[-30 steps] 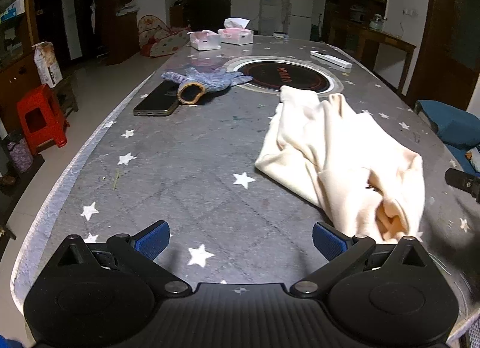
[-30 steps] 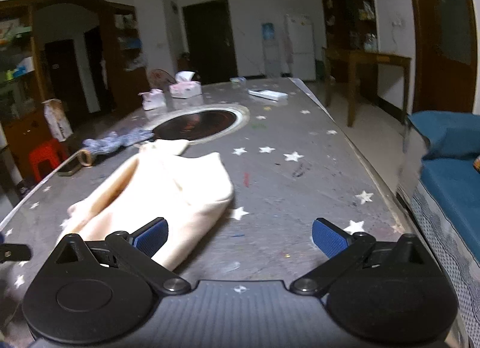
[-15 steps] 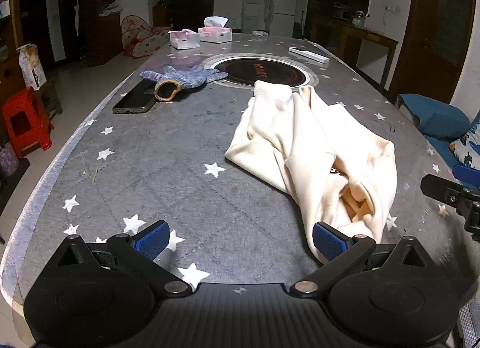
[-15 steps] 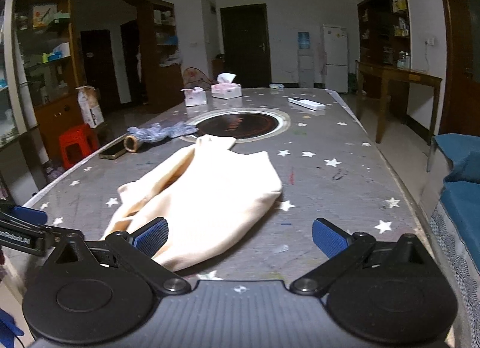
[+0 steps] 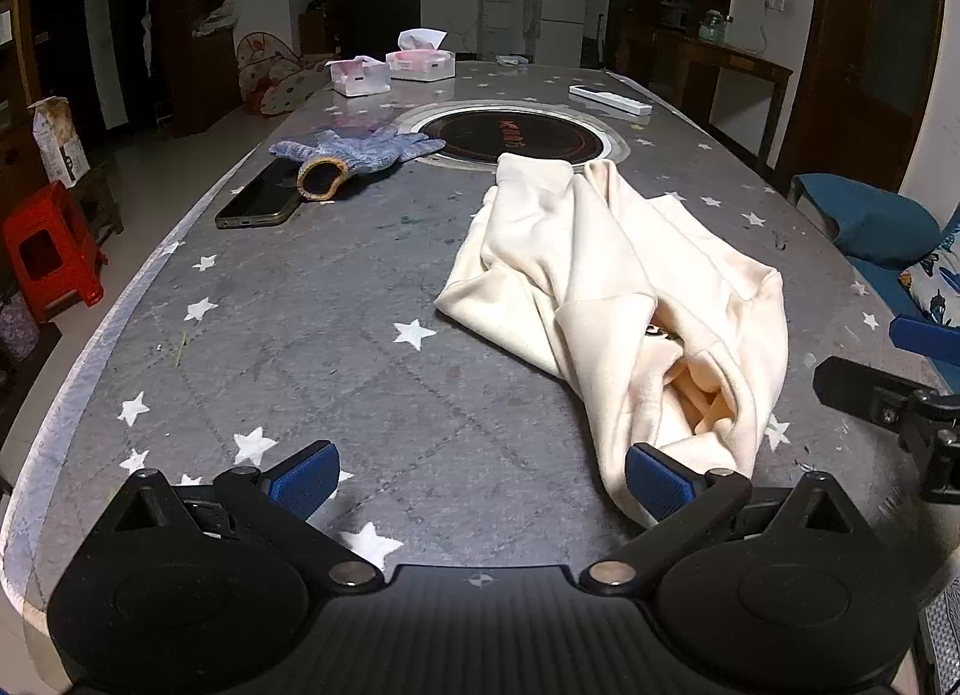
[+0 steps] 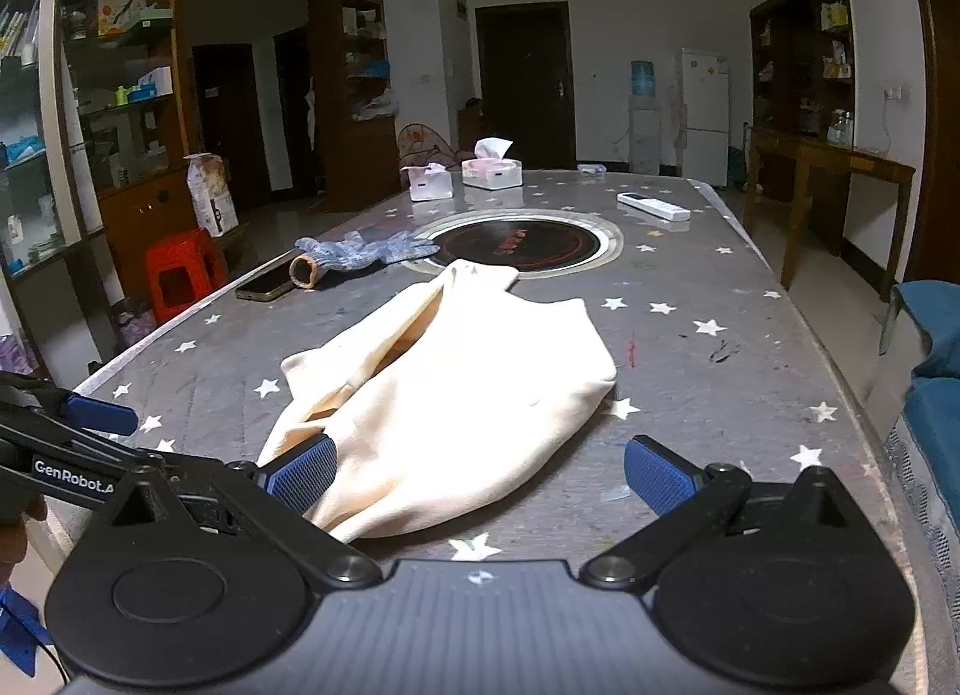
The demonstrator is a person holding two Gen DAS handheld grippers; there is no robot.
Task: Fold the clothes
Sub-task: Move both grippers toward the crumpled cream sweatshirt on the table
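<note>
A cream garment [image 5: 624, 299] lies crumpled on the grey star-patterned table [image 5: 312, 347], running from the round inset toward the near edge. My left gripper [image 5: 480, 482] is open just above the table, its right pad beside the garment's near end. My right gripper [image 6: 480, 473] is open too, with the cream garment [image 6: 456, 395] spread in front of it and its left pad at the cloth's near edge. The right gripper's tip [image 5: 900, 389] shows at the right edge of the left wrist view, and the left gripper [image 6: 72, 443] shows at the left of the right wrist view.
A blue knit glove [image 5: 360, 152] and a dark phone [image 5: 261, 203] lie at the far left. A round black inset [image 5: 519, 137], a white remote [image 5: 609, 99] and two tissue boxes [image 5: 420, 64] sit farther back. A red stool [image 5: 45, 251] stands left, a blue seat [image 5: 870, 221] right.
Both grippers have drawn back and risen, so the garment sits farther ahead in each view. The garment itself has not moved, and each gripper now shows in the other's view.
</note>
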